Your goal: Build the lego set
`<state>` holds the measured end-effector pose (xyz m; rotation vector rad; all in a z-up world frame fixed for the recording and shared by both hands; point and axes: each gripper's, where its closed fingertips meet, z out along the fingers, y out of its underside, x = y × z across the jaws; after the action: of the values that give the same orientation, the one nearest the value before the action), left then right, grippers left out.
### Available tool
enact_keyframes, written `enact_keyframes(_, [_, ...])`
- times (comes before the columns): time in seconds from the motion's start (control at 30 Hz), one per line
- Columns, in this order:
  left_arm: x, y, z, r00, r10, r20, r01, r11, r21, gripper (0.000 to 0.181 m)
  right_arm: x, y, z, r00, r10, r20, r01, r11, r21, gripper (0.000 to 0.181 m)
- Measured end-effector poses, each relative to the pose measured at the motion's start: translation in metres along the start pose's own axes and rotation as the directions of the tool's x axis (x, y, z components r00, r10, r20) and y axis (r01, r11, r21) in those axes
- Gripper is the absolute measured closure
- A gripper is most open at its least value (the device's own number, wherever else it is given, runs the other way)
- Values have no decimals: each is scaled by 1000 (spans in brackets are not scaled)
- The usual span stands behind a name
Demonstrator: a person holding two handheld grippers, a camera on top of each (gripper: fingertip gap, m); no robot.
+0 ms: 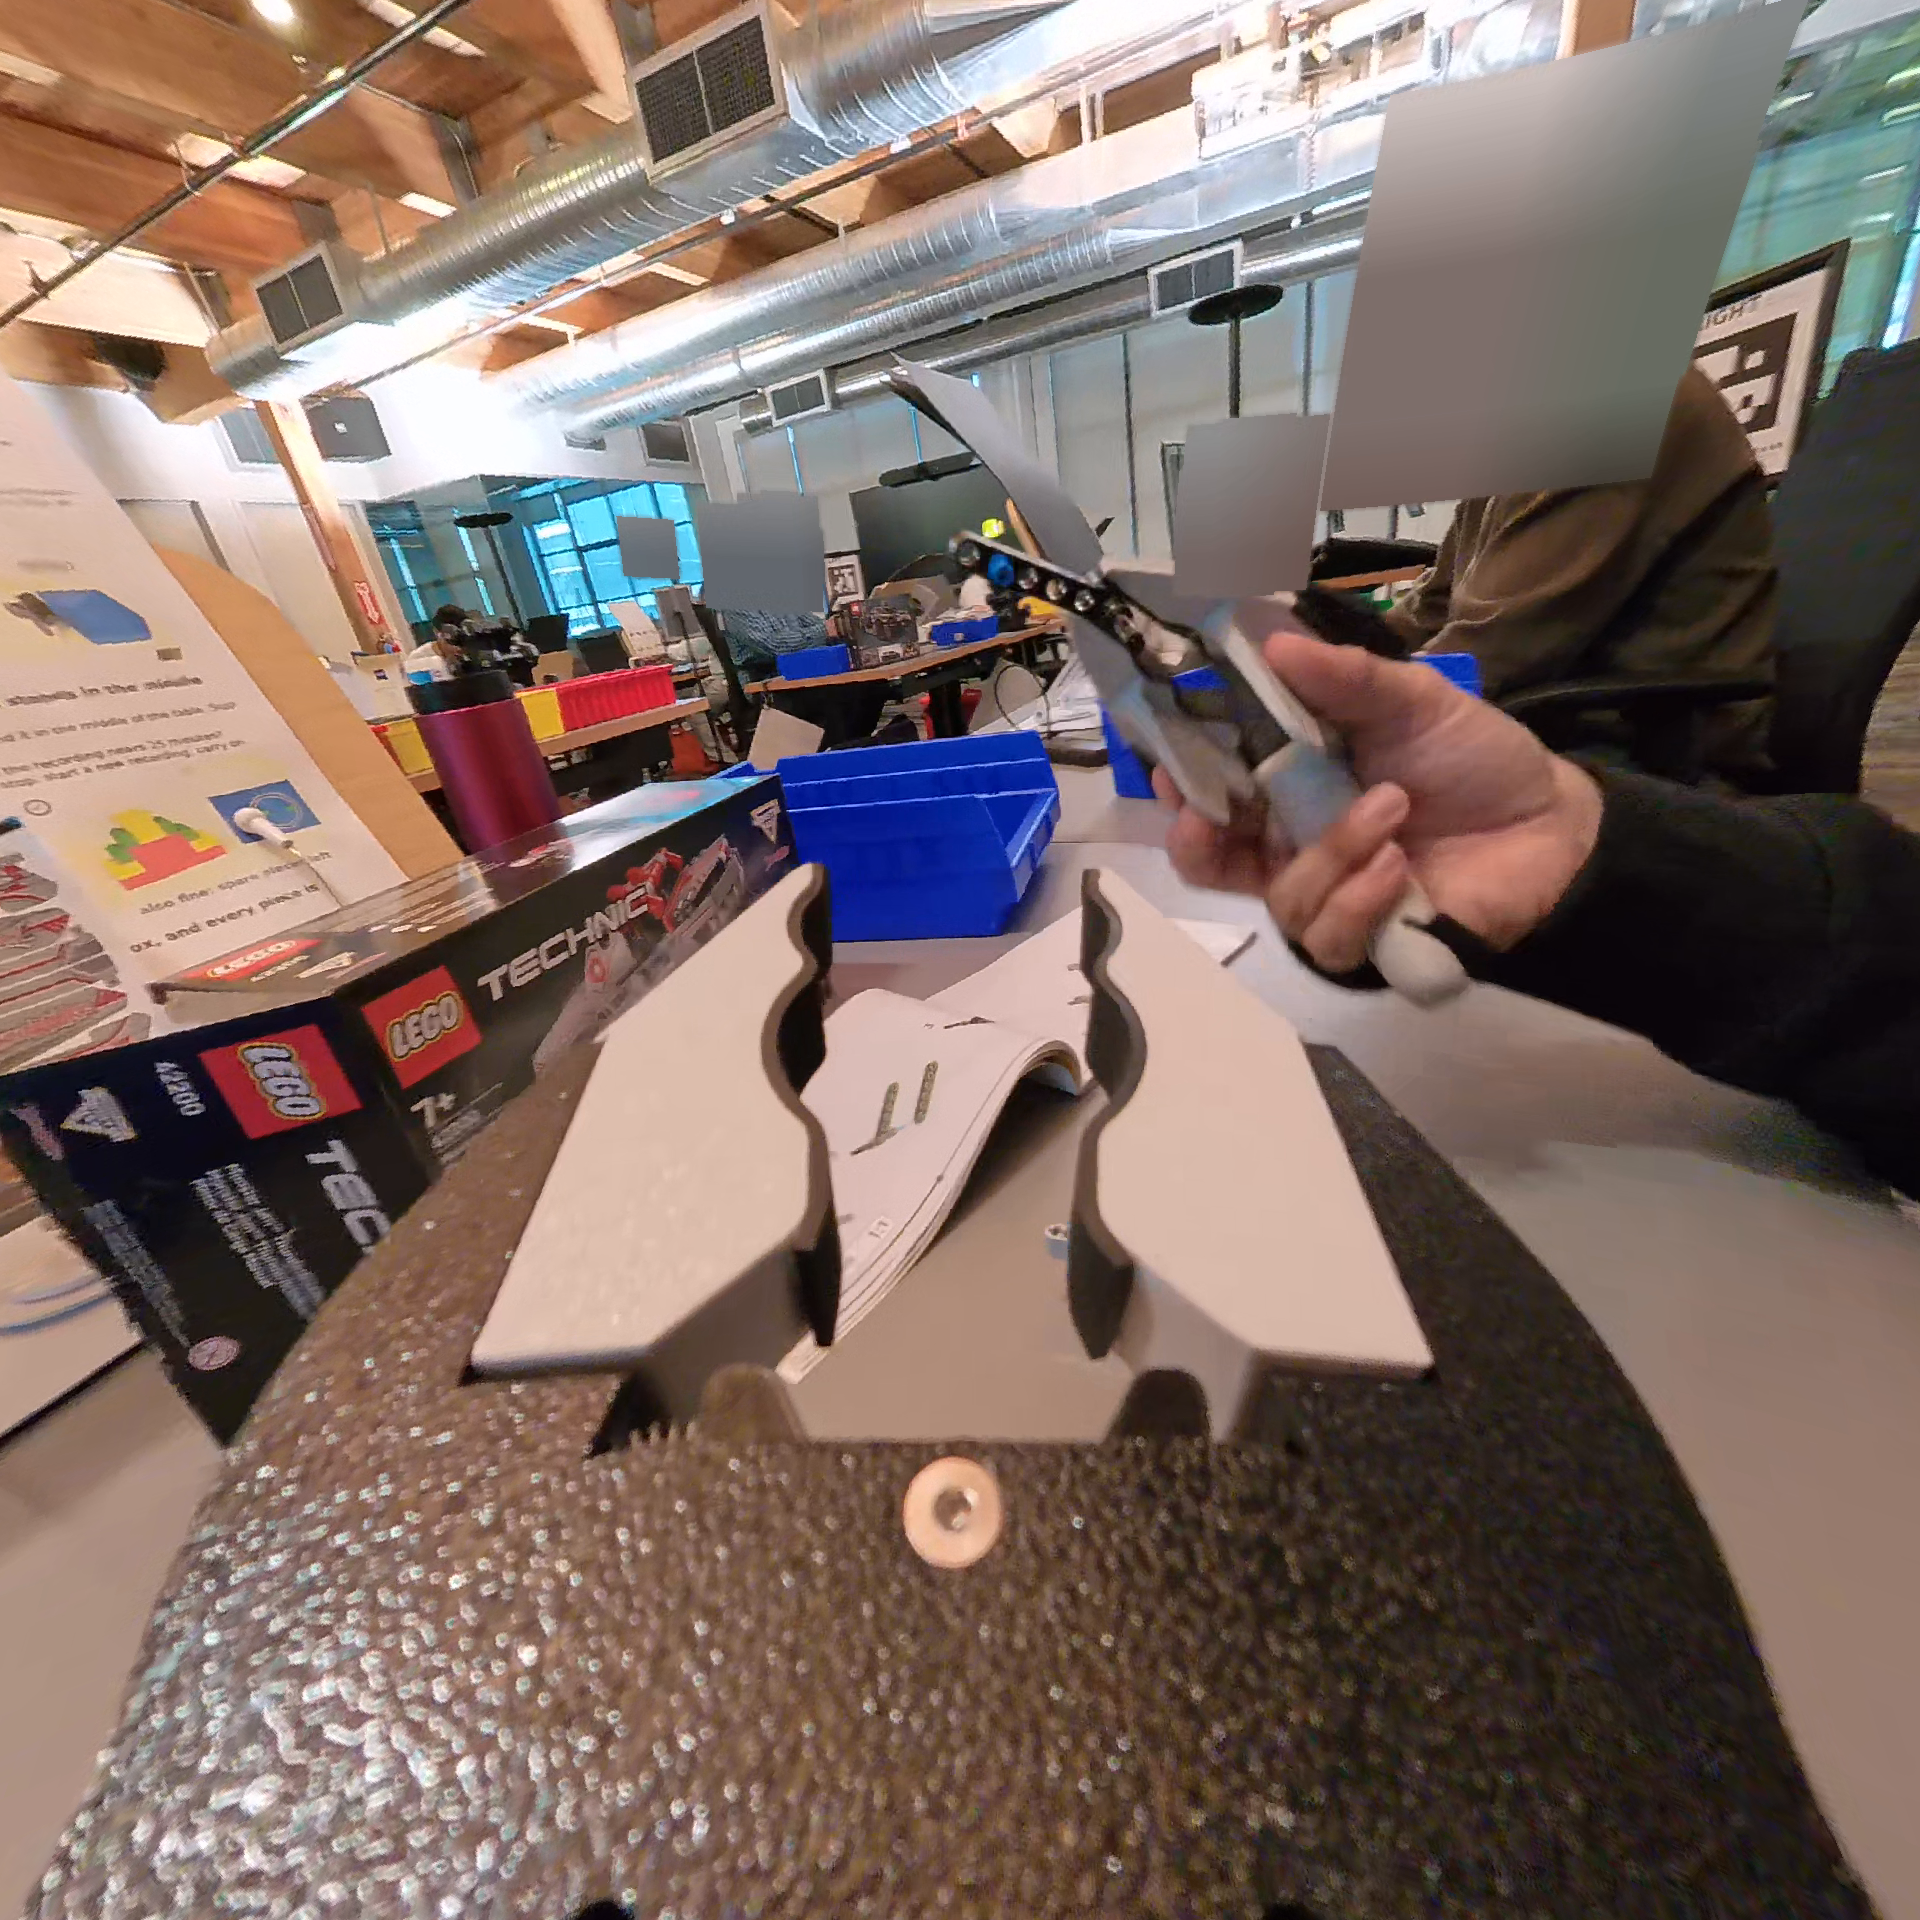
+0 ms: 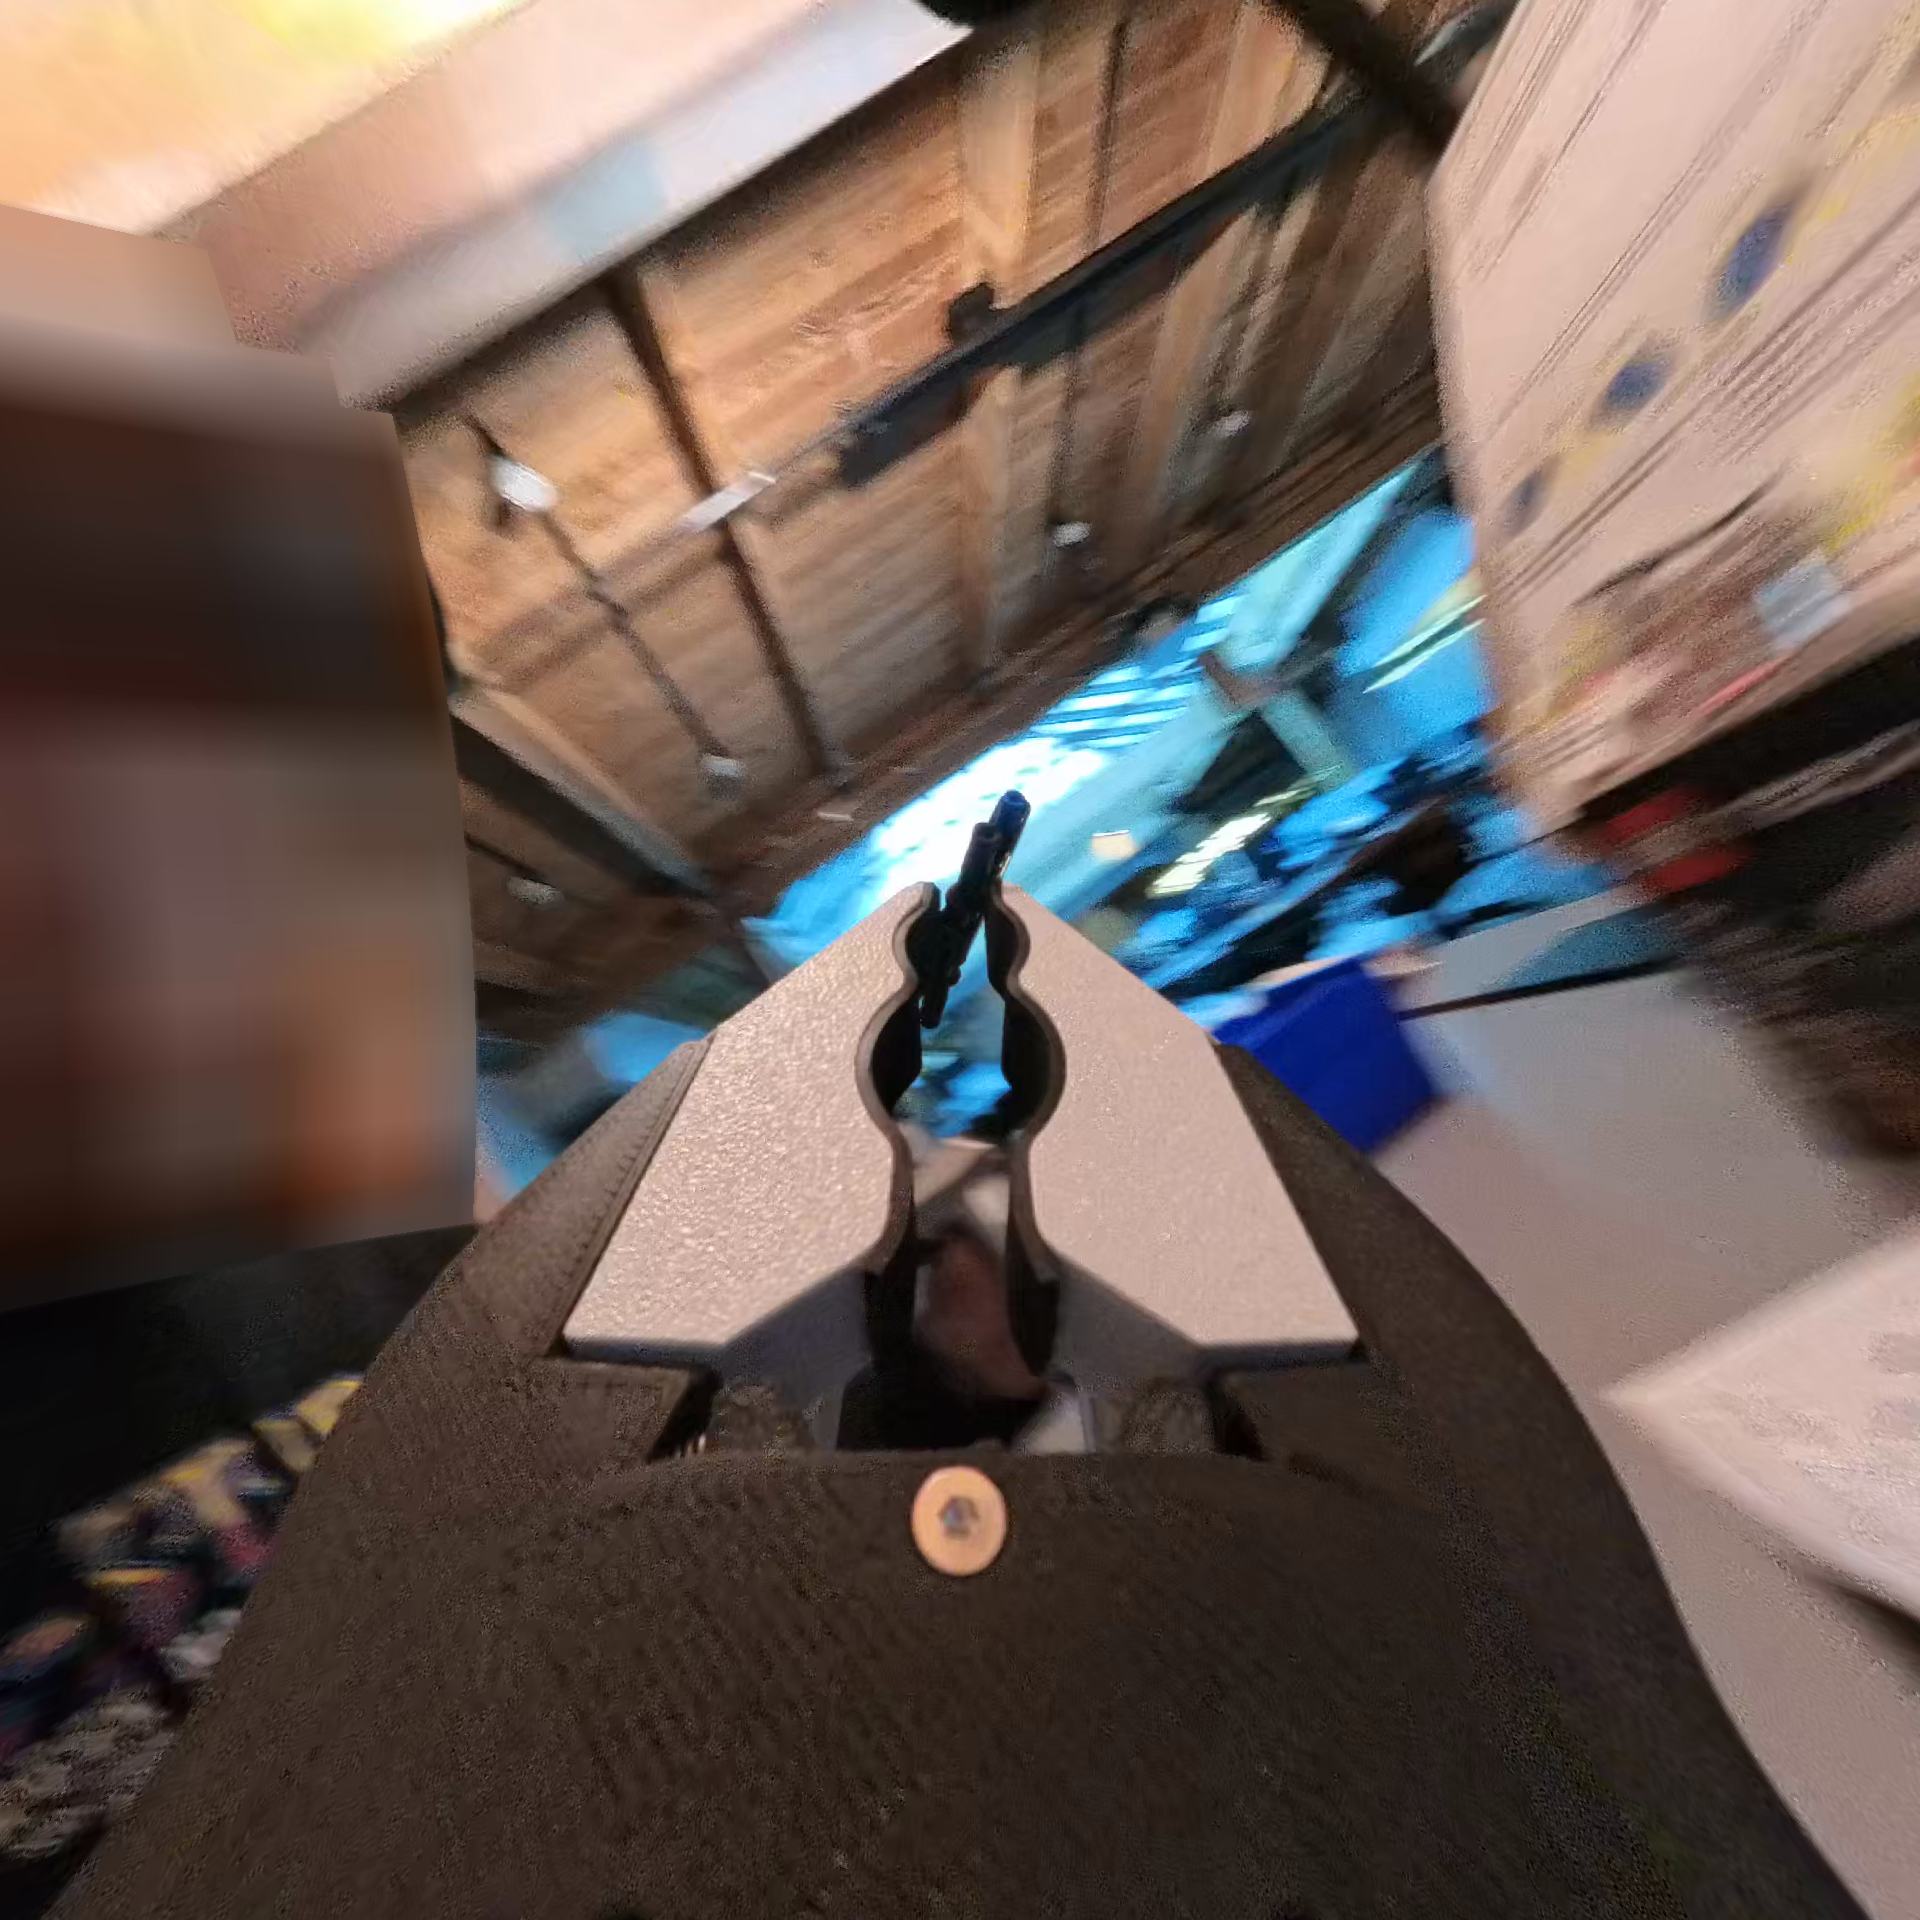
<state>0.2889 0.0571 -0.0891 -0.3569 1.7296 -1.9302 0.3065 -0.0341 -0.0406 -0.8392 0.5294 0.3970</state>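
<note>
**Black Lego beam held up high**

While the left gripper [image 1: 956,1049] sits low with its two grey fingers spread wide and nothing between them, the right gripper [image 2: 961,914] is lifted up at about two o'clock from it. Its grey fingers are squeezed on a long black Lego beam with holes and a blue pin [image 1: 1049,590]. That beam sticks out past the tips toward ten o'clock in the left wrist view. A person's hand [image 1: 1423,821] grips the right gripper's handle. Beyond the spread fingers lies an open white instruction booklet [image 1: 935,1081] on the grey table [image 1: 1662,1299]. At nine o'clock rests a black Lego box [image 1: 343,1049]. At twelve o'clock stands a blue plastic bin [image 1: 914,831].
</note>
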Motion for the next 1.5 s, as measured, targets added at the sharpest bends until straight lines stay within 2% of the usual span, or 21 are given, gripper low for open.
enact_keyframes(0.03, [-4,0,-2,1000,13,23,-13,1000,-5,137,8,-16,-13,982,-159,-102,157,987,-22,175])
enact_keyframes(0.07, [-9,1,-4,998,29,51,-28,999,-15,138,23,-31,-30,913,-326,-245,314,945,-86,176])
enact_keyframes(0.1, [-15,4,-6,996,41,78,-39,999,-31,139,42,-48,-53,783,-476,-400,445,879,-173,175])
enact_keyframes(0.13, [-22,9,-9,993,46,112,-41,998,-52,140,54,-68,-76,619,-591,-518,551,796,-249,175])
enact_keyframes(0.17, [-31,13,-11,988,44,149,-34,997,-70,140,59,-87,-96,459,-658,-597,627,716,-307,176])
enact_keyframes(0.2, [-40,16,-14,982,33,188,-18,997,-81,139,63,-97,-112,341,-691,-638,662,658,-359,176])
enact_keyframes(0.37, [-79,41,-28,928,43,370,25,984,-178,140,77,-107,-141,37,-774,-632,682,482,-550,176])
enact_keyframes(0.43, [-90,50,-33,901,58,429,37,977,-209,140,82,-108,-148,-15,-788,-616,674,447,-589,176])
enact_keyframes(0.5, [-99,55,-37,869,101,484,16,973,-231,140,87,-109,-153,-21,-788,-615,682,439,-585,176])
enact_keyframes(0.6, [-111,68,-43,823,192,535,-30,955,-295,142,95,-104,-156,48,-778,-627,681,484,-549,176])
enact_keyframes(0.67, [-117,77,-45,803,220,554,-32,944,-328,141,99,-103,-159,66,-767,-638,663,512,-546,176])
enact_keyframes(0.77, [-123,85,-45,786,242,568,-32,935,-354,140,95,-109,-163,16,-769,-639,681,476,-556,176])
enact_keyframes(1.03, [-126,81,-46,749,344,566,-134,915,-380,144,97,-107,-163,47,-757,-652,680,502,-534,177])
enact_keyframes(1.13, [-130,78,-49,722,378,579,-171,909,-380,147,102,-97,-156,152,-765,-626,659,550,-513,177])
enact_keyframes(1.27, [-131,76,-50,696,426,578,-222,893,-392,150,102,-101,-159,102,-765,-636,662,529,-531,177])
enact_keyframes(1.5, [-129,78,-46,672,489,557,-275,862,-425,153,101,-102,-160,123,-749,-651,670,547,-502,177])
